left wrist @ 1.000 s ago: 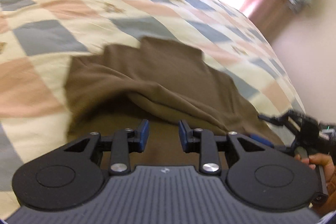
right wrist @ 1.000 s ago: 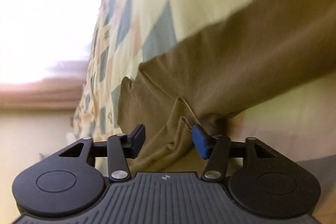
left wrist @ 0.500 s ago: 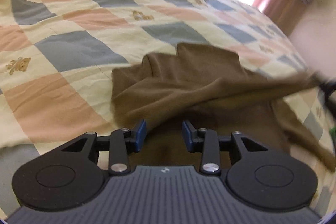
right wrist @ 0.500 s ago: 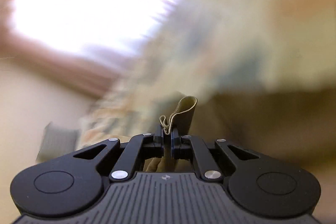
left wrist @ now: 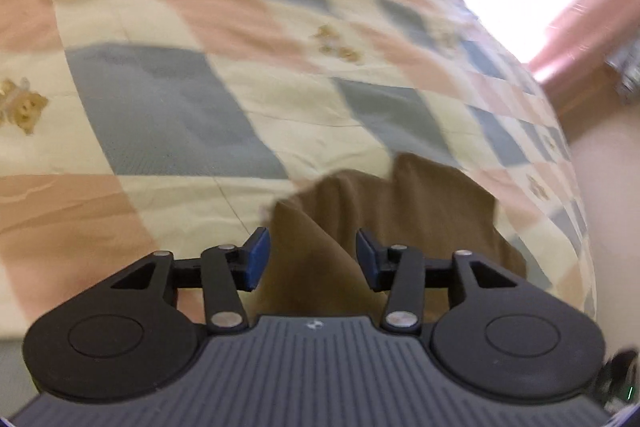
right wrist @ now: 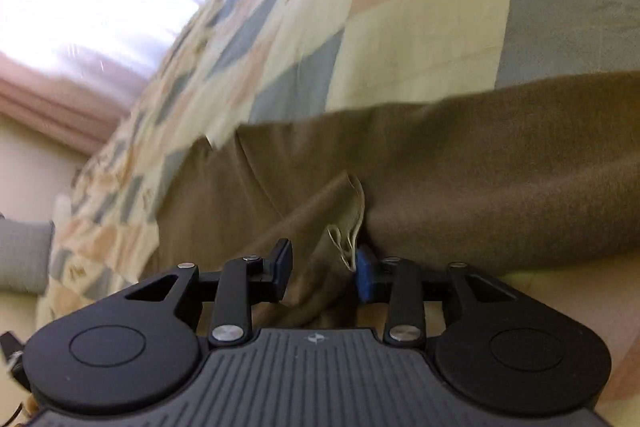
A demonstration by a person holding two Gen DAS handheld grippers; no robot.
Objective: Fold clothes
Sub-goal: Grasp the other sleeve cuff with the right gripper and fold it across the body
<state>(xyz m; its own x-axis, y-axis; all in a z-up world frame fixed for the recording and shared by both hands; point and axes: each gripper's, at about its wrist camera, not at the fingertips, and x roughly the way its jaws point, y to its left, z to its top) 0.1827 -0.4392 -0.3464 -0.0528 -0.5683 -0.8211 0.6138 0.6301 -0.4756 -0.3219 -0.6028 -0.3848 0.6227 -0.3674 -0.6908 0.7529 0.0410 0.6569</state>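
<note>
Fig.: you're handling a soft, light brown garment (right wrist: 460, 163) on the quilt (left wrist: 168, 107); L gripper (left wrist: 312, 259) & R gripper (right wrist: 322, 275) jaws are both opening w/ limp cloth between, unpinched, so you're best gripping the hem edge.

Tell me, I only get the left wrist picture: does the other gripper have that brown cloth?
Observer: Not gripped. The right gripper has its jaws opening, with a bunched fold of the brown garment between them.
Operator: Touching it at all?
Observer: The fold's pale hemmed edge leans on one blue pad; the other pad stands clear.
Operator: And beyond it?
Observer: The garment stretches as a long band across the checked quilt.
</note>
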